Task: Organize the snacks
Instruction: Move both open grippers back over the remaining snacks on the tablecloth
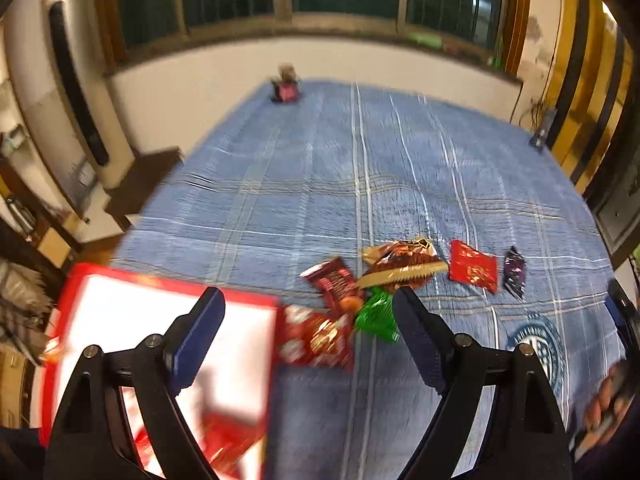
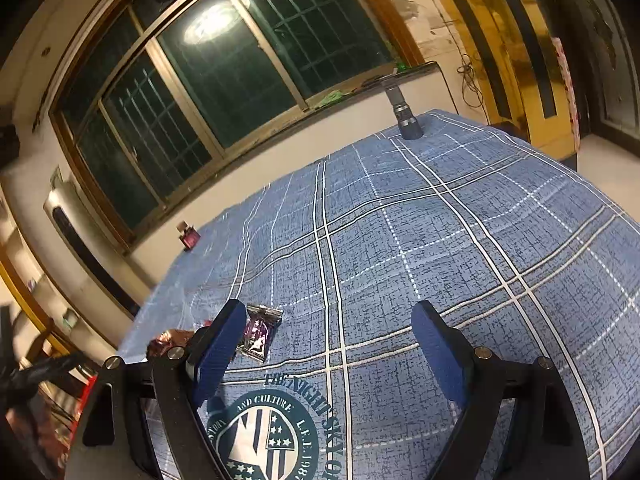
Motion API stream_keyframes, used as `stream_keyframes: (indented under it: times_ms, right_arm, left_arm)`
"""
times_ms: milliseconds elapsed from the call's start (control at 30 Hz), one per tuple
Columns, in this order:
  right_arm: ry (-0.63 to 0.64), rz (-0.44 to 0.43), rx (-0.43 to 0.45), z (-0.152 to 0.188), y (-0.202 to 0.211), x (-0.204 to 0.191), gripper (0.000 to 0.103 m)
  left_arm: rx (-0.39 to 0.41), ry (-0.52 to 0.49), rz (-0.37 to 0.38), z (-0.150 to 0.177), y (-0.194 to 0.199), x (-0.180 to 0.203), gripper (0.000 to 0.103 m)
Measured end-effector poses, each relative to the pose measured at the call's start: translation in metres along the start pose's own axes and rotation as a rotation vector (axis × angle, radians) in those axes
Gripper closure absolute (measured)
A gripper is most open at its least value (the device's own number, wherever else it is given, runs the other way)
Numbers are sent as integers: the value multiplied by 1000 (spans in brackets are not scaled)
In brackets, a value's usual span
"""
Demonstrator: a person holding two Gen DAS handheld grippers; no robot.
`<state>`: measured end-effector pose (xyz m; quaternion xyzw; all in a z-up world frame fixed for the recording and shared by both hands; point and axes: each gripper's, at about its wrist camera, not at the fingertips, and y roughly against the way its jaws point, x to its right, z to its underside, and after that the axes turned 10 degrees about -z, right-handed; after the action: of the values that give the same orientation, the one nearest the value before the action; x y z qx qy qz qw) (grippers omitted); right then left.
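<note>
Both the left gripper (image 1: 308,312) and the right gripper (image 2: 328,332) are hanging with jaws wide and holding nothing, while the snack packets (image 1: 400,272) are lying loose on the bed (image 1: 320,184) beside the red box (image 1: 120,320) (probably their home).

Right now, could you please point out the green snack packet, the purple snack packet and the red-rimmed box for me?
green snack packet (image 1: 376,314): left wrist view, middle of its crinkled face.
purple snack packet (image 2: 258,334): right wrist view, centre of the wrapper.
red-rimmed box (image 1: 248,300): left wrist view, far red rim.
</note>
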<state>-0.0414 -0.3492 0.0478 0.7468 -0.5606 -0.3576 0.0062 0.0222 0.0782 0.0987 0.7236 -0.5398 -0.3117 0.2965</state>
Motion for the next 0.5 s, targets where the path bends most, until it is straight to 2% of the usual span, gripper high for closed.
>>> stream_keyframes:
  times_ms: [67,167,267,333,367,433,500]
  right_arm:
    - [1,8,-17,1,-4,0,15]
    - [8,6,-15,1,-5,-1,15]
    - [5,3,-19,2,-6,-1,15]
    - [8,4,-23,2,-7,-1,15]
    - [10,5,-26,2,-7,-2,15]
    - [17,9,-34,2,-9,-3,15]
    - [25,20,-40,2,-11,-4,15]
  left_arm:
    - [-9,-12,-22,-11,-24,17,17]
    - [-44,38,-42,-26,-65,30,17]
    - [-152,82,-35,-23,-99,33,16]
    - [-173,148,28,-11,-104,29,17]
    - [-170,147,41,-8,-102,29,17]
    - [-157,103,37,3,-92,35,17]
    - [-182,74,105,15,-83,42,17]
